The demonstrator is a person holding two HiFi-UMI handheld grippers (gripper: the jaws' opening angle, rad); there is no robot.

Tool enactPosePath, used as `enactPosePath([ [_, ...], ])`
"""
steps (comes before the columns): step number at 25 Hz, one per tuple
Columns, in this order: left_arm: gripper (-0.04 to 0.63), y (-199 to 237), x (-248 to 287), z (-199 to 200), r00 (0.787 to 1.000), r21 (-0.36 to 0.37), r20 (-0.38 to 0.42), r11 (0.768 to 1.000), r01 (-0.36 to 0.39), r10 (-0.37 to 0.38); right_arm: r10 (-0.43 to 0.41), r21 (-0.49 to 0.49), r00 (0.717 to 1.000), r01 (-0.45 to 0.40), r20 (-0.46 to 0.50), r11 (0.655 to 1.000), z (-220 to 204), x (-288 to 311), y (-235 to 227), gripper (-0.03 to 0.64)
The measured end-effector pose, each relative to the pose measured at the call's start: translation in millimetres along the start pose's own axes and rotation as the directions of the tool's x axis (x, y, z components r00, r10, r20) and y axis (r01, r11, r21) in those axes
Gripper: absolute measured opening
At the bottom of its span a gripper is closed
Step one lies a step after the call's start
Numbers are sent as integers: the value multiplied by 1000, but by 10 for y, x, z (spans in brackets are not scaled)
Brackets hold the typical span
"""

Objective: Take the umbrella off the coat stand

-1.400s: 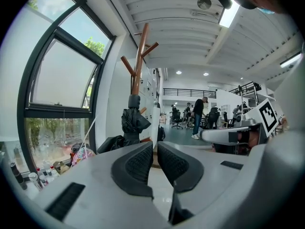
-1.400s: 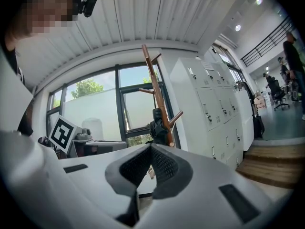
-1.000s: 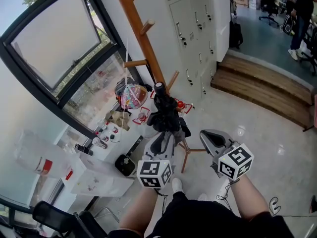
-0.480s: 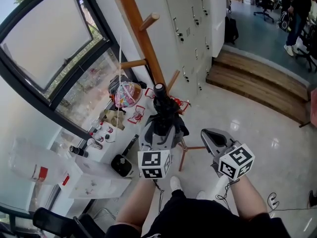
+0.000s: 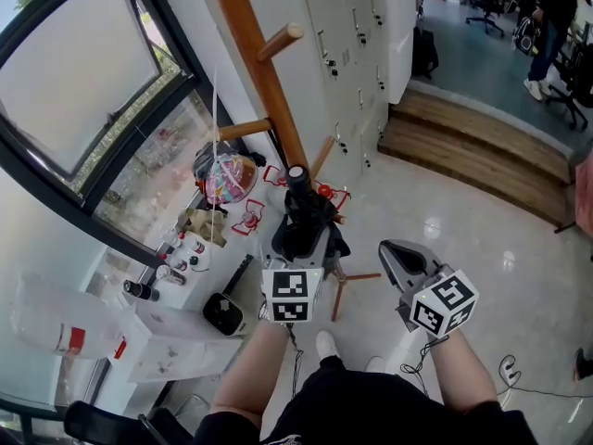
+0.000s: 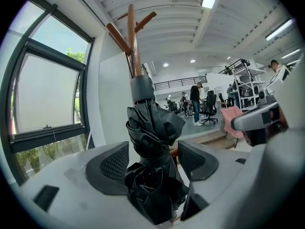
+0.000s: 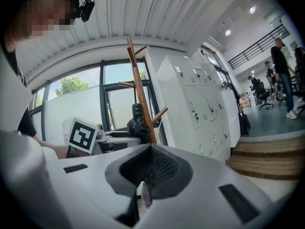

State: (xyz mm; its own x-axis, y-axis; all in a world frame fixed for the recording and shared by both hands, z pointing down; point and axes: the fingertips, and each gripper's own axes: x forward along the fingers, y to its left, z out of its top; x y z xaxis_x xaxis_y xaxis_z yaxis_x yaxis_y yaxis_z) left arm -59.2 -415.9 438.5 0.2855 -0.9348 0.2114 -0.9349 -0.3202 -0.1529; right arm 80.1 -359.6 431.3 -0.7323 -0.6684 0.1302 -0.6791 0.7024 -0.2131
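Left gripper view, folded black umbrella (image 6: 151, 128) upright between the jaws of the left gripper (image 6: 152, 162), which have just been opening and stand clear of it, wooden coat stand (image 6: 132, 42) close behind, right gripper (image 7: 149, 169) closed, empty.

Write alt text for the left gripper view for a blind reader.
A folded black umbrella stands upright between the jaws of the left gripper, which have just been opening and now stand wide apart. Behind it rises a wooden coat stand, with a window at left.
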Motion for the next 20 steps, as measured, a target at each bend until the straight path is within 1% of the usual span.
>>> enactPosePath([
  [9,296,62,228,-11,1000,16,-4,1000,27,-27,-32,21,999,32,6,999,-27,111,-85,54],
  [16,296,41,342,-23,998,3,0,998,55,-55,-57,32,998,56,8,998,-39,153,-157,54],
  [20,296,54,426,-50,998,-9,3,998,59,-59,-67,39,998,67,6,997,-32,174,-213,54],
])
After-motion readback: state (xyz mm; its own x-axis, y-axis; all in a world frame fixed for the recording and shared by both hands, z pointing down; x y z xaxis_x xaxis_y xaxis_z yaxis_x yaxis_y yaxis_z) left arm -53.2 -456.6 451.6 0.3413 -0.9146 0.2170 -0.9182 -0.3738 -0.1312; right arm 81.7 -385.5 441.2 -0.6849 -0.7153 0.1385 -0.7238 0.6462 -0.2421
